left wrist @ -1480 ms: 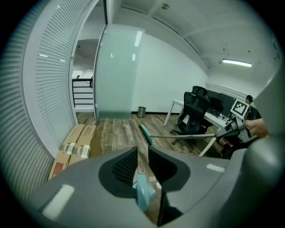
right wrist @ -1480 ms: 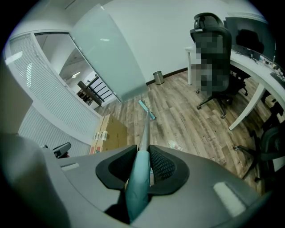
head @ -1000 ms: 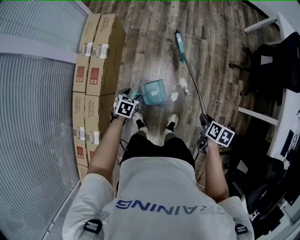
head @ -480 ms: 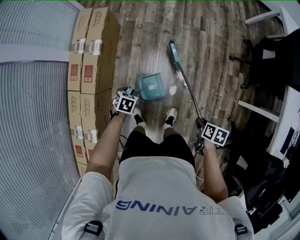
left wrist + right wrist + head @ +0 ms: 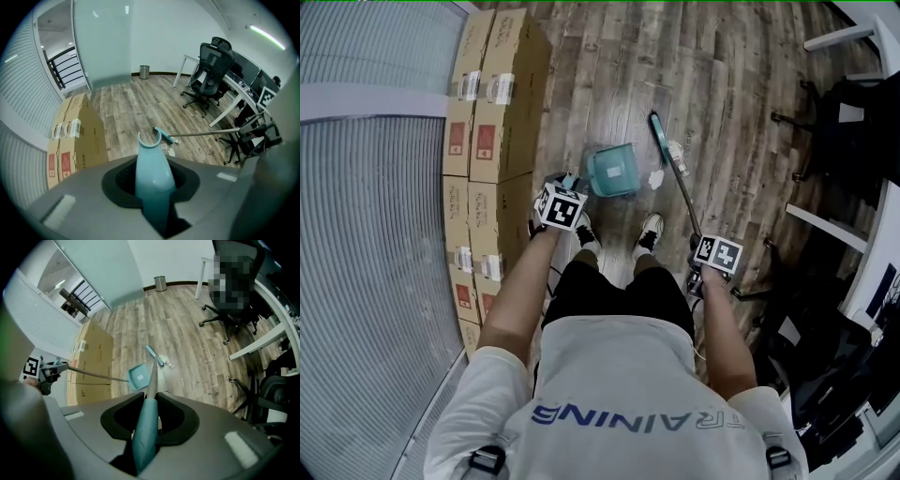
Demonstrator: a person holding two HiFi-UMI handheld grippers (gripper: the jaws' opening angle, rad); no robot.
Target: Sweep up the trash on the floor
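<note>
Wooden planks cover the floor of an office room, and a row of cardboard boxes stands along its left edge. Near these boxes, just beyond the person's shoes, a teal dustpan rests on the floor.

The left tool has just been closing its jaws. They now stand narrow, pressed on the teal top of the dustpan's long handle, which passes between them. The right tool looks down at the floor and grips the teal end of the broom stick.

The trash is a few pale paper pieces. One lies just beside the right edge of the dustpan, between the pan and the stick. Another scrap lies right at the brush head, on the side away from the pan; I cannot tell if it touches.

The brush head has its long axis running away from the person, about parallel to the pan's right edge, and the pan's mouth seems to face it. So I judge that the sweep must go to the left, across this axis. The first piece is already on the good side. For the second, the brush must first go to the right of it. This work belongs to the right hand, while the left one only holds the pan in place.
</note>
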